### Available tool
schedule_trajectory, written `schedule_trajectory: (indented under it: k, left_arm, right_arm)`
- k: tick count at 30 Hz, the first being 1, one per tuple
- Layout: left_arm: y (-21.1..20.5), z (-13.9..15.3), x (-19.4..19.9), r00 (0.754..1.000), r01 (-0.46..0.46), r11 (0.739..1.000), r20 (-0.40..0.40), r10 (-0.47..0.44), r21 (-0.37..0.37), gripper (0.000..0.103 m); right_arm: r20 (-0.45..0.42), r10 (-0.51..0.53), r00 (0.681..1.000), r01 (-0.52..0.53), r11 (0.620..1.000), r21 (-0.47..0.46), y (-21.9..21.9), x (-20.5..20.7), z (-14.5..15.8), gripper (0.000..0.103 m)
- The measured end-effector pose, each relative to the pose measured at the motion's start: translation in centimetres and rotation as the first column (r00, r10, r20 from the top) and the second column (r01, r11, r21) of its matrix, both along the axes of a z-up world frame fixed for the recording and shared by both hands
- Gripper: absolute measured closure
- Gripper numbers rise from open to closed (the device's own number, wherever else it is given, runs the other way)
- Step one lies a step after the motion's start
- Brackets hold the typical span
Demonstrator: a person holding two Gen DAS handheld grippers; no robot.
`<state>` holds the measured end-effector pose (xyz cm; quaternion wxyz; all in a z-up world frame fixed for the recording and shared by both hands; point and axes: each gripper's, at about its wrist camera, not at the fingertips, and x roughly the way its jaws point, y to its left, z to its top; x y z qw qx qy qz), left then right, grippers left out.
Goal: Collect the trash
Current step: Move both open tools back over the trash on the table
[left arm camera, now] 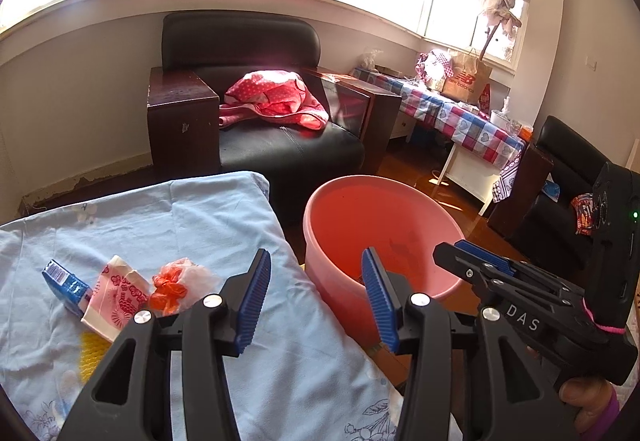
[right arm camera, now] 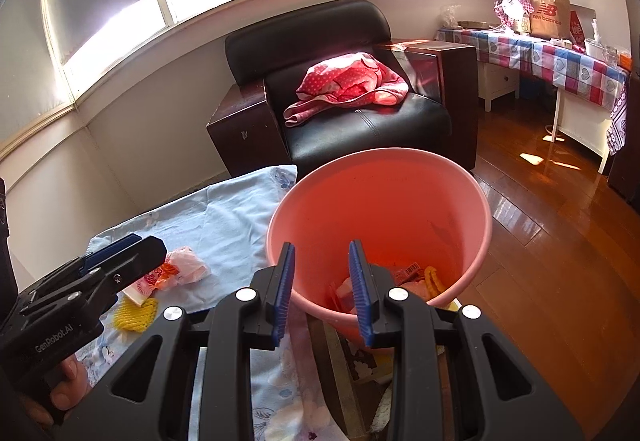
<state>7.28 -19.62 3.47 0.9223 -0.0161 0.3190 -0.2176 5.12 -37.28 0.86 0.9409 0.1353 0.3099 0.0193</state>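
Trash [left arm camera: 120, 289] sits on blue cloth [left arm camera: 208, 225] beside pink bucket [right arm camera: 472, 201], handy for dropping in. Left gripper [left arm camera: 316, 293] gapes wide and empty over cloth edge; right gripper [right arm camera: 322, 285] narrower, empty, above bucket.

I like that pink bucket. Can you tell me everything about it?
The pink bucket looks like smooth plastic, round, with a rolled rim and no lid. It stands upright on the wooden floor beside the blue cloth. Inside at the bottom lie some wrappers and a yellow piece. Nothing grips it.
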Motion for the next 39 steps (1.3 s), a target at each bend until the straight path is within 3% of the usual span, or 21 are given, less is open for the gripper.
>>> schedule_trajectory:
  k: [10, 21, 31, 39]
  left_arm:
    - [5.7, 0.1, -2.5, 0.994, -0.107, 0.994, 0.024, 0.107, 0.006, 0.05]
    - [11.6, -1.9, -4.7, 0.976, -0.217, 0.975, 0.013, 0.217, 0.047, 0.05]
    - [16.6, -4.8, -4.3, 0.941, -0.33, 0.941, -0.053, 0.334, 0.073, 0.05]
    - [17.7, -6.4, -2.9, 0.933, -0.333, 0.941, -0.125, 0.337, 0.052, 0.05]
  right_arm:
    - [0.022, 0.066, 0.998, -0.066, 0.998, -0.009, 3.5, -1.2, 0.9, 0.075]
    - [0.015, 0.143, 0.99, -0.143, 0.99, -0.013, 6.8, -1.6, 0.6, 0.075]
    - [-0.025, 0.233, 0.972, -0.234, 0.972, -0.024, 10.3, -0.8, -0.7, 0.075]
    - [-0.049, 0.278, 0.959, -0.279, 0.96, -0.018, 11.5, -0.2, -1.5, 0.075]
